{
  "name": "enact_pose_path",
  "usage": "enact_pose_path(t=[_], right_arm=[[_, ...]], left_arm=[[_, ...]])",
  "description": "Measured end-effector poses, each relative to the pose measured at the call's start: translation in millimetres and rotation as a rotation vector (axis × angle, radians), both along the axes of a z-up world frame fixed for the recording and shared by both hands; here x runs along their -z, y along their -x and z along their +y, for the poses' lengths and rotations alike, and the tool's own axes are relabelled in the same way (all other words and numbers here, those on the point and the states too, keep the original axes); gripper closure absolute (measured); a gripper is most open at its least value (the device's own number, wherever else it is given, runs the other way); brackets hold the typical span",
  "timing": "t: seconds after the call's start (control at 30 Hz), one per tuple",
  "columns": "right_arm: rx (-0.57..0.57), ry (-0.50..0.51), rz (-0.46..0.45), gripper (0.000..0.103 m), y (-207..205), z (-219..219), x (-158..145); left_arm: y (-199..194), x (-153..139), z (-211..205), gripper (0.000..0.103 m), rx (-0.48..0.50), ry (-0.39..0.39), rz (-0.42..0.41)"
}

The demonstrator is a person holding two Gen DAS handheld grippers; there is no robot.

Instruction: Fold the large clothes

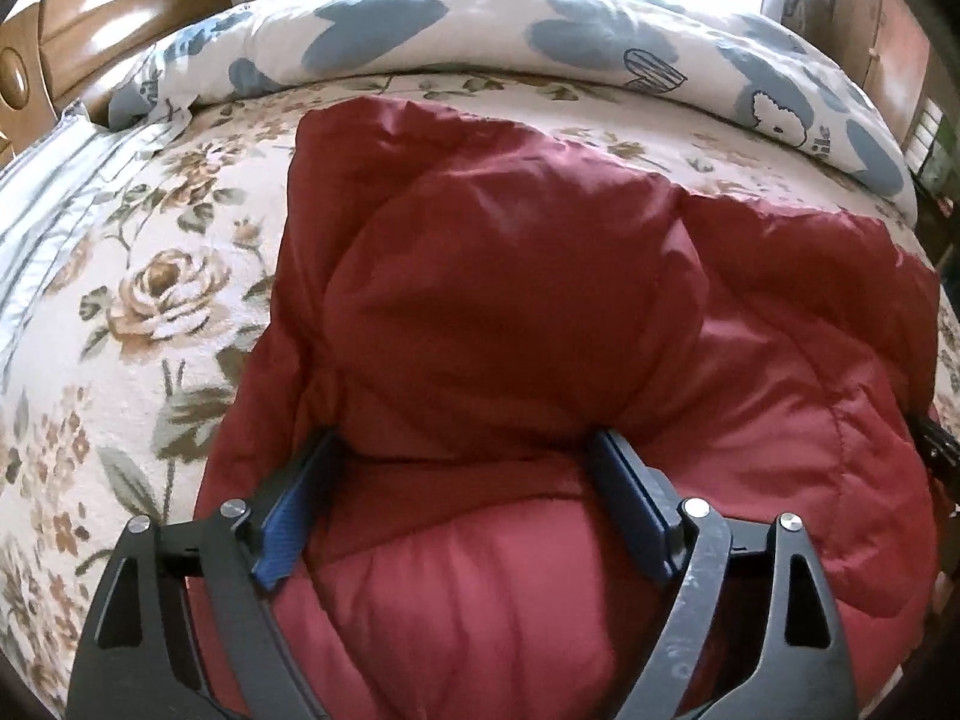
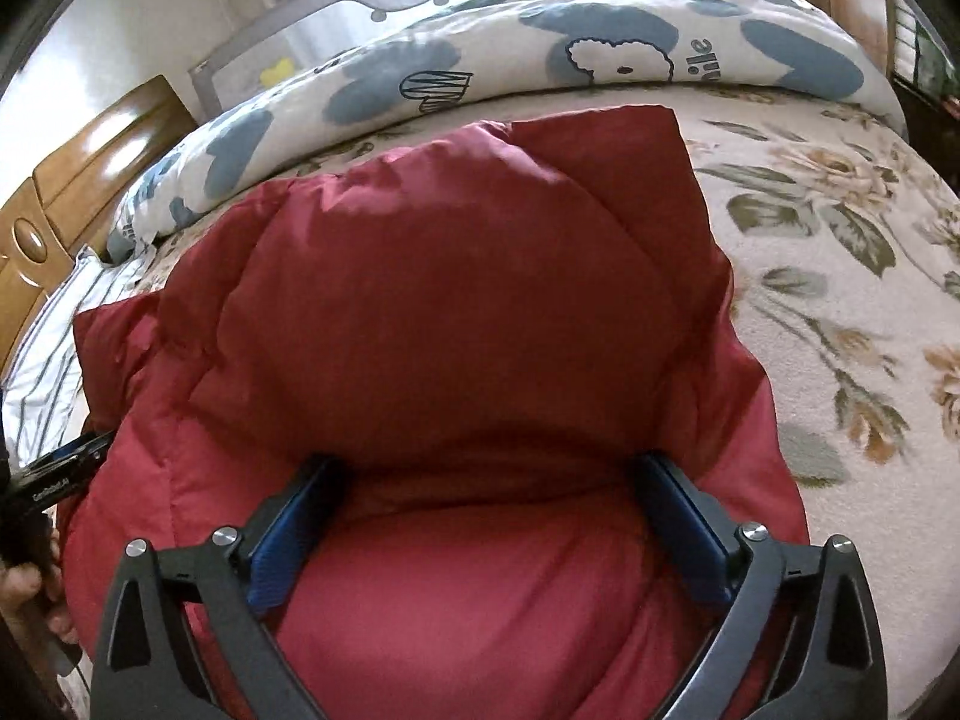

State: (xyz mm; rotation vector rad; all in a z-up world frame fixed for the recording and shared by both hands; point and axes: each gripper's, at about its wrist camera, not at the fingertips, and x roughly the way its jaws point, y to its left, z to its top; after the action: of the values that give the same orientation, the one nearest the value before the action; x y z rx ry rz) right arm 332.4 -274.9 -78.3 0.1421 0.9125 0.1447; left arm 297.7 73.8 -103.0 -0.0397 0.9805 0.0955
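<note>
Two tools are sitting over one big red puffer jacket (image 1: 510, 312), which is lying in the middle of the bed on a floral bedspread (image 1: 150, 300), bunched up and partly folded over itself. Left tool (image 1: 465, 456) is spreading its jaws wide, with the blue-padded fingers (image 1: 288, 522) pressing into the puffy fabric on either side of a fat fold, so the jacket is bulging up between them but nothing is getting pinched. Right tool (image 2: 486, 474) is doing pretty much the same thing, jaws wide apart, fingers (image 2: 288, 540) digging into the red padding near the bed's near edge, with a thick hump of jacket rising right in front of it. In the right wrist view a squared-off corner of the jacket is pointing toward the far edge of the bed, and the left tool's black body is peeking in at the left side, touching the jacket's edge, with a bit of the person's hand (image 2: 30, 588) showing below it. Rolled along the far edge of the bed, a white duvet (image 1: 480, 42) with blue blotches and little cartoon doodles is lying well clear of the tools. A striped pillow (image 1: 54, 192) is sitting toward the bed's left side, next to a wooden headboard (image 1: 90, 18).
</note>
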Motion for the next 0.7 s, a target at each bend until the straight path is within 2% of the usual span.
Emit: enact_pose_path(t=[0.13, 0.47, 0.7], right_arm=[[0.001, -0.013, -0.007, 0.002, 2.9, -0.5, 1.0], [0.001, -0.057, -0.029, 0.002, 13.7, -9.1, -12.5], [0.005, -0.095, -0.068, 0.001, 53.4, -26.7, -39.5]], left_arm=[[0.8, -2.8, -0.4, 0.015, 0.011, -0.006, 0.008], [49.1, -33.6, 21.1, 0.016, 0.022, 0.134, -0.042], [89.0, -44.8, 51.0, 0.016, -0.009, 0.198, -0.083]])
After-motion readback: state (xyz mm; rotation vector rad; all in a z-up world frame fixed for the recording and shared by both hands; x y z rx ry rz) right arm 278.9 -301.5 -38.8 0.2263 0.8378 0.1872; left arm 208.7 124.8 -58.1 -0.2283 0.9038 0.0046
